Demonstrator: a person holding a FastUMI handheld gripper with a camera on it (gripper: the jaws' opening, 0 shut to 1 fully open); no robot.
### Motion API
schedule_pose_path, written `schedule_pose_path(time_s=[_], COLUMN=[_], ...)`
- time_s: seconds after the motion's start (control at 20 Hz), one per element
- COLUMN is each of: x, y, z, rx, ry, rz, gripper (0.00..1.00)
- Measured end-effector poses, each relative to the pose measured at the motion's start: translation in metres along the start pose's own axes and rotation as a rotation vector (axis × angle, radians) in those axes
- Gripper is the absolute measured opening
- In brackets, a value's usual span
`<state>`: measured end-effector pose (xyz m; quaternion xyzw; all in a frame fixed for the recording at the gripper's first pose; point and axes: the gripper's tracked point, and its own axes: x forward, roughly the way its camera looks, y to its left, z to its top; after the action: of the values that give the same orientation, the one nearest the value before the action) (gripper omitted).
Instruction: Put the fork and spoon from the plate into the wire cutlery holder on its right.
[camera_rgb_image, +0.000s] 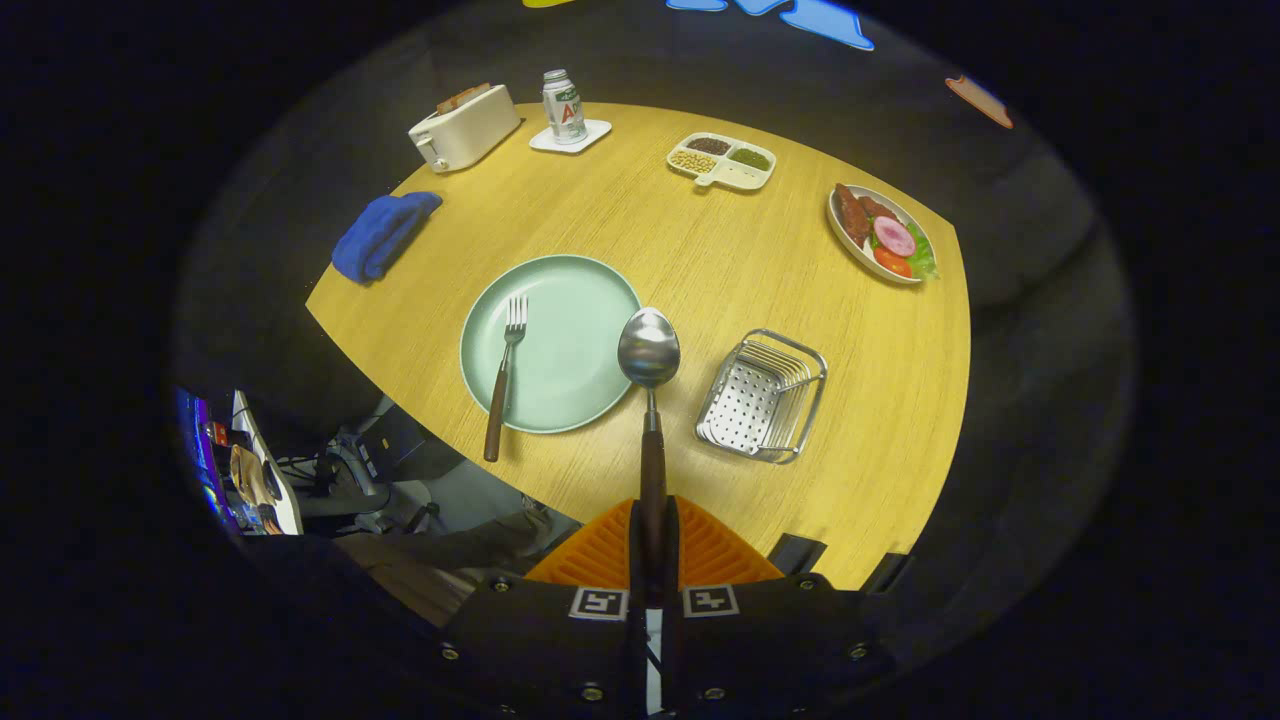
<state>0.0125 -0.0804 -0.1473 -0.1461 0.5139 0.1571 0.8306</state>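
My gripper (652, 535) is shut on the dark handle of the spoon (649, 347), which sticks straight out ahead of the fingers, lifted well above the table. The spoon's bowl hangs over the right rim of the pale green plate (580, 300). A fork (505, 375) with a brown handle lies on the plate's left side, its handle reaching past the near rim. The wire cutlery holder (762, 394) stands on the table just right of the plate, ahead and to the right of the fingers, with nothing visible inside it.
On the wooden table (700, 260) beyond the plate are a blue cloth (383, 234), a toaster (464, 127), a can on a coaster (565, 108), a divided snack dish (722, 160) and a plate of food (882, 235). The table's near edge runs below the plate.
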Motion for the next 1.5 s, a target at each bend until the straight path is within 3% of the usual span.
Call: schedule_pose_path(time_s=[0.4,1.5], x=[-0.020,0.050], y=[-0.052,-0.079], z=[-0.022,-0.007], rx=[0.031,0.007], ry=[0.090,0.354], rz=[-0.049,-0.039], gripper=[0.06,0.06])
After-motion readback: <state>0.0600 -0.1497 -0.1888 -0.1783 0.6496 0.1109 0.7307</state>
